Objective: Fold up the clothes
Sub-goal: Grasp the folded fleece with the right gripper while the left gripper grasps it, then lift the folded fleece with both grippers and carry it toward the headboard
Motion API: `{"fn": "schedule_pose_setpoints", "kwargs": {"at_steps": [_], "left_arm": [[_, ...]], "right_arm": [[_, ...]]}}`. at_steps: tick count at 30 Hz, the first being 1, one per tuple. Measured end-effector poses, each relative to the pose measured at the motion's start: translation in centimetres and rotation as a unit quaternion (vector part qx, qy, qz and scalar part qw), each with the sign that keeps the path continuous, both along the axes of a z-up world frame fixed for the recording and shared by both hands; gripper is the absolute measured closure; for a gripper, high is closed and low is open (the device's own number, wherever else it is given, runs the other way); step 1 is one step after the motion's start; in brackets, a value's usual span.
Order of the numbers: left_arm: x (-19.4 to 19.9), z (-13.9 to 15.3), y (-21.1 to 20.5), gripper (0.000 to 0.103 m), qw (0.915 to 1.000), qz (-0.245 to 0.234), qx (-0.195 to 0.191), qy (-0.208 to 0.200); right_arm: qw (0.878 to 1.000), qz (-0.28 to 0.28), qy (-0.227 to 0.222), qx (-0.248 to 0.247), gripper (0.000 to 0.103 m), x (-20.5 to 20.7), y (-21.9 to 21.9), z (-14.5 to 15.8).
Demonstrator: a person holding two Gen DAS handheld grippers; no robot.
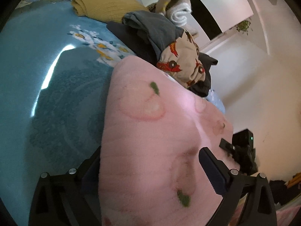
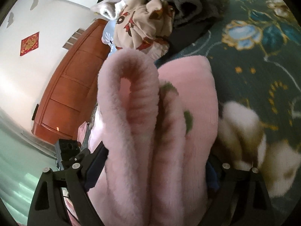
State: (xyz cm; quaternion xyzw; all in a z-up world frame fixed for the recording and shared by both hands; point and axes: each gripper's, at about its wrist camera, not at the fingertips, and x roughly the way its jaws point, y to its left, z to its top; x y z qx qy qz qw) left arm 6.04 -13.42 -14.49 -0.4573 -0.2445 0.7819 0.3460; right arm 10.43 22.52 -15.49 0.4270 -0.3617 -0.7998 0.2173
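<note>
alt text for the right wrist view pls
The right hand-held gripper is clamped on a bunched, folded pink fleece garment above a dark floral bedspread. A pile of unfolded clothes lies beyond, with a wooden wardrobe at left.

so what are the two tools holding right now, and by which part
Both hold the same pink fleece garment. The left tool spans a flat stretch of it; the right tool clamps several bunched, folded layers. Which part of the garment cannot be told.

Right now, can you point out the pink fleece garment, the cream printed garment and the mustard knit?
pink fleece garment (image 1: 150,131), left wrist view, flat middle of its top face.
cream printed garment (image 1: 184,60), left wrist view, its bunched front.
mustard knit (image 1: 105,5), left wrist view, its ribbed top.
</note>
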Motion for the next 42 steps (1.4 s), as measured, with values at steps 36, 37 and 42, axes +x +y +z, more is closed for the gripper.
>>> {"fn": "schedule_pose_setpoints", "kwargs": {"at_steps": [36, 37, 42], "left_arm": [[4.7, 7.0, -26.7, 0.058, 0.9534, 0.273, -0.016, 0.128], [4.8, 6.4, -28.6, 0.058, 0.9483, 0.295, -0.003, 0.118], [5.1, 4.5, -33.6, 0.059, 0.9301, 0.354, 0.002, 0.098]], "right_arm": [[0.967, 0.186, 0.080, 0.156, 0.053, -12.2, -32.1, 16.3], [0.963, 0.199, 0.081, 0.162, 0.053, -12.8, -34.2, 16.1], [0.942, 0.261, 0.089, 0.191, 0.053, -15.6, -43.8, 15.2]]}}
